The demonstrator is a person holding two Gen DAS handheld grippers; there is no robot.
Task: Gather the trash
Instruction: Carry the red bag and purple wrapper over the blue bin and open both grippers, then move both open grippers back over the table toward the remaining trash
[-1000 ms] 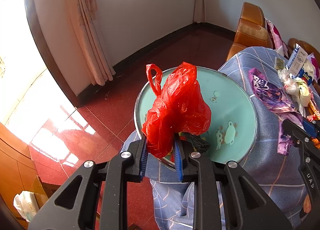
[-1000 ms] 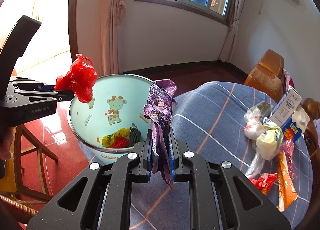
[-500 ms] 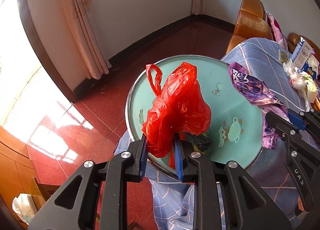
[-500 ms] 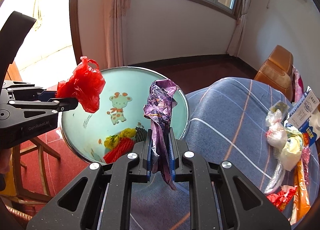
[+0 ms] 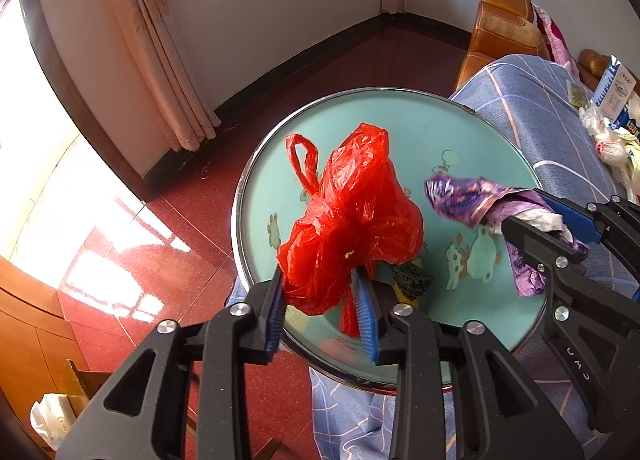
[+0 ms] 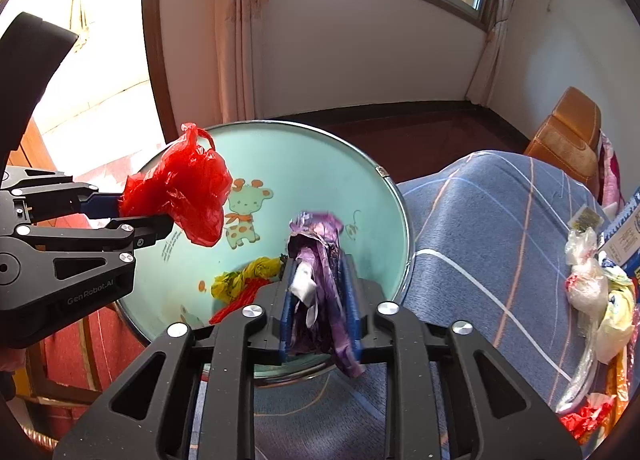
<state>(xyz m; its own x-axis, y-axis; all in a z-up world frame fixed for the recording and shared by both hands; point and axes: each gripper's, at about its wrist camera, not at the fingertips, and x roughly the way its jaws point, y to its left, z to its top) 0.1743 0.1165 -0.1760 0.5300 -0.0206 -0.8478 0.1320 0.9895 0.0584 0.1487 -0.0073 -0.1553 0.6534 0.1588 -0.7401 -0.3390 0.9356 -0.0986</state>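
A teal enamel basin (image 5: 460, 131) (image 6: 320, 163) with cartoon animals sits at the edge of a blue plaid cloth. My left gripper (image 5: 320, 292) is shut on a crumpled red plastic bag (image 5: 352, 215) and holds it above the basin's left side; the bag also shows in the right wrist view (image 6: 180, 187). My right gripper (image 6: 318, 292) holds a purple foil wrapper (image 6: 316, 260) over the basin's near rim, jaws slightly parted around it; the wrapper shows in the left wrist view (image 5: 480, 195). Yellow, red and black scraps (image 6: 244, 280) lie in the basin.
More trash lies on the plaid cloth (image 6: 500, 219) at the right: white and yellow bags (image 6: 600, 300), a blue-white carton (image 6: 624, 236), red and orange wrappers (image 6: 588, 416). An orange chair (image 5: 504, 19) stands behind. Red tiled floor (image 5: 200, 227) lies left of the basin.
Both grippers have moved forward over the basin. The purple wrapper now hangs above the basin's inside, and the right jaws have widened a little around it. The red bag stays held.
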